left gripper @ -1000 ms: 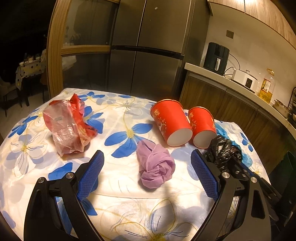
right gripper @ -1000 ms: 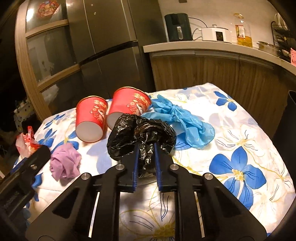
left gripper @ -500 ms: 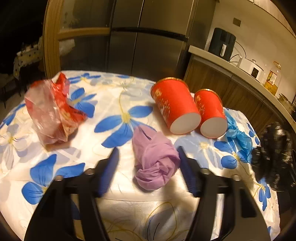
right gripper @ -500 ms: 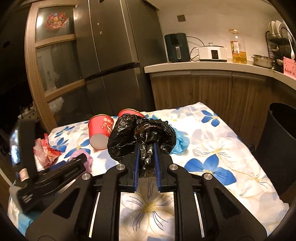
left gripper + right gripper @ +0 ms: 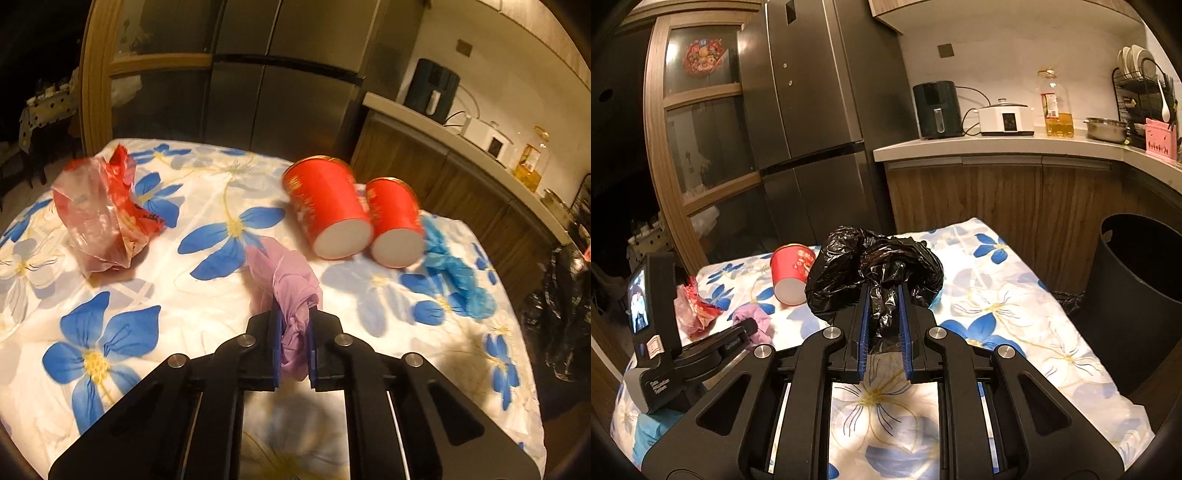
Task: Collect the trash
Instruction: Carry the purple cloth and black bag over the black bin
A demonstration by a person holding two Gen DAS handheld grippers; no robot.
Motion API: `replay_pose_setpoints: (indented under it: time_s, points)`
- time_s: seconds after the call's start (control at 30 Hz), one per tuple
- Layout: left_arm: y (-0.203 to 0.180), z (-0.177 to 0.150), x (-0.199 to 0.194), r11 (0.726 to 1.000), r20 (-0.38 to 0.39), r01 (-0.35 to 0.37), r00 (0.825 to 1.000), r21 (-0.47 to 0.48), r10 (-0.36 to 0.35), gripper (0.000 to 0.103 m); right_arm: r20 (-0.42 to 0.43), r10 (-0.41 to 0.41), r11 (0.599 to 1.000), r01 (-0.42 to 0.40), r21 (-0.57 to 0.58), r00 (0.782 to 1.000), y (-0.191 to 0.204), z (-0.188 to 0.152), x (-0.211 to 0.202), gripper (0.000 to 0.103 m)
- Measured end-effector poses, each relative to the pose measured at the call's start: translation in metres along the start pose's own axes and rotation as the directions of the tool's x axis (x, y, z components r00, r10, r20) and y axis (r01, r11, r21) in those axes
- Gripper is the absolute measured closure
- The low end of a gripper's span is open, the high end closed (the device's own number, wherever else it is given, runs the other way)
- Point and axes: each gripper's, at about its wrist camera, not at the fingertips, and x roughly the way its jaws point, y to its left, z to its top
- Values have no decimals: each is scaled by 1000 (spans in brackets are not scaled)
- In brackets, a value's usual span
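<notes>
My left gripper (image 5: 293, 314) is shut on a crumpled purple glove (image 5: 286, 284) on the flowered tablecloth (image 5: 207, 306). My right gripper (image 5: 882, 291) is shut on a crumpled black plastic bag (image 5: 871, 266) and holds it above the table; the bag also shows at the right edge of the left wrist view (image 5: 561, 302). Two red paper cups (image 5: 328, 210) (image 5: 395, 221) lie on their sides. A blue glove (image 5: 454, 277) lies right of them. A red and clear plastic wrapper (image 5: 99, 214) lies at the left. A black trash bin (image 5: 1137, 302) stands right of the table.
A steel fridge (image 5: 812, 110) stands behind the table. A wooden counter (image 5: 997, 147) carries an air fryer (image 5: 936, 109), a cooker and an oil bottle. The left gripper's body (image 5: 665, 350) shows in the right wrist view.
My left gripper moved forward and closed on the purple glove. My right gripper lifted the black bag up and back from the table, toward the bin side.
</notes>
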Motion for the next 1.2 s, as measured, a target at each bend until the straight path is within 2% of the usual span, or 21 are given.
replay_pose_setpoints:
  time_s: [0.3,0.63,0.9,1.2]
  points:
    - [-41,-2,-54,996,97,62,993,63,-68,93,38,-11,1000,10,30,999,-20,5,-29,89]
    - [-102,-11,-82,978,128,144,978,150,-163,93,88,-64,996,59,64,994,-56,12,-63,89]
    - [-157,-21,-94,949,122,214,961,232,-247,93,120,-130,987,117,109,984,-92,16,-86,89]
    - [-219,-34,-105,902,109,285,936,325,-336,93,155,-215,969,190,161,964,-138,22,-107,89]
